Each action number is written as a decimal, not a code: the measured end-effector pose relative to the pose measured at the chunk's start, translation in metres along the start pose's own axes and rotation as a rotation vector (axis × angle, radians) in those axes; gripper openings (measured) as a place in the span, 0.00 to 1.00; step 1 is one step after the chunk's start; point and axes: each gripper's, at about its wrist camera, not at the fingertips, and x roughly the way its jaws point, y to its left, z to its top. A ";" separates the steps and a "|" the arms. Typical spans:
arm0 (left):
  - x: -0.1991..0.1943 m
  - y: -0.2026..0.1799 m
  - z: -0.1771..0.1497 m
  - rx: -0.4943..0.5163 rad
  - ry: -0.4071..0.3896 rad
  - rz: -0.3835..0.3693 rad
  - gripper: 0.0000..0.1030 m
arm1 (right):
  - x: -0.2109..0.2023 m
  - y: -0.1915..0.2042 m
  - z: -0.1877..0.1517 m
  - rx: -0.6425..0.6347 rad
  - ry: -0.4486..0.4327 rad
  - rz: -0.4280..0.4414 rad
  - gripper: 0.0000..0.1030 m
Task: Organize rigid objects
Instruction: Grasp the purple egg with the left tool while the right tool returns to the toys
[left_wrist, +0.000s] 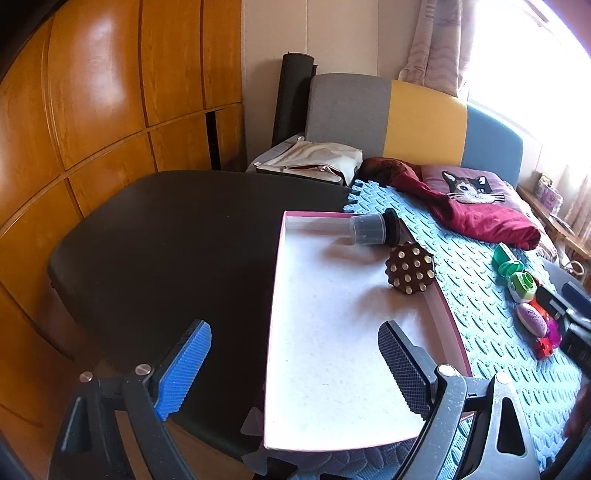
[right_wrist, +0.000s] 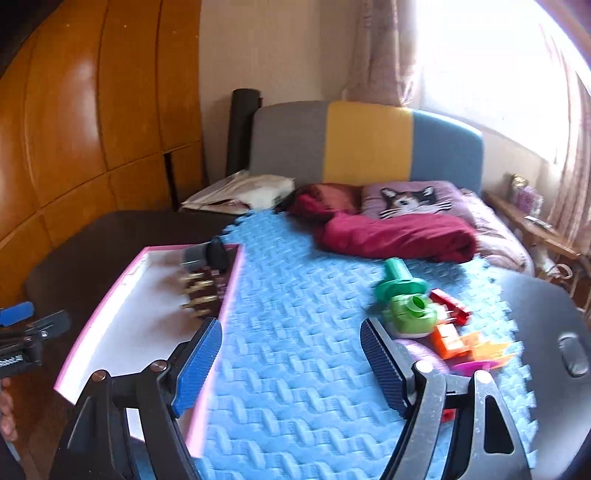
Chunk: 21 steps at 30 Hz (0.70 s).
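Right claw (right_wrist: 291, 363) open, empty, toy pile (right_wrist: 424, 321) at two o'clock; crowded pieces risk a scattering grab. Left claw (left_wrist: 295, 369) open over tray (left_wrist: 332, 350).

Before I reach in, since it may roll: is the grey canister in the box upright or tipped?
Tipped: the grey canister lies sideways against the box far wall.

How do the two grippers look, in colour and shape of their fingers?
The left gripper and the right gripper look alike: a black angular frame with silver rivets, one finger with a ribbed blue pad and one with a ribbed black pad. No cables or sleeves are visible.
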 end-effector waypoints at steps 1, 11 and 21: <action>0.000 -0.002 0.000 0.005 0.002 -0.001 0.90 | -0.001 -0.005 0.001 0.004 -0.003 -0.009 0.76; 0.001 -0.017 0.001 0.048 0.005 -0.019 0.90 | -0.006 -0.076 0.013 0.059 -0.014 -0.130 0.76; 0.002 -0.043 0.007 0.101 0.010 -0.086 0.90 | -0.003 -0.166 0.000 0.199 0.008 -0.247 0.77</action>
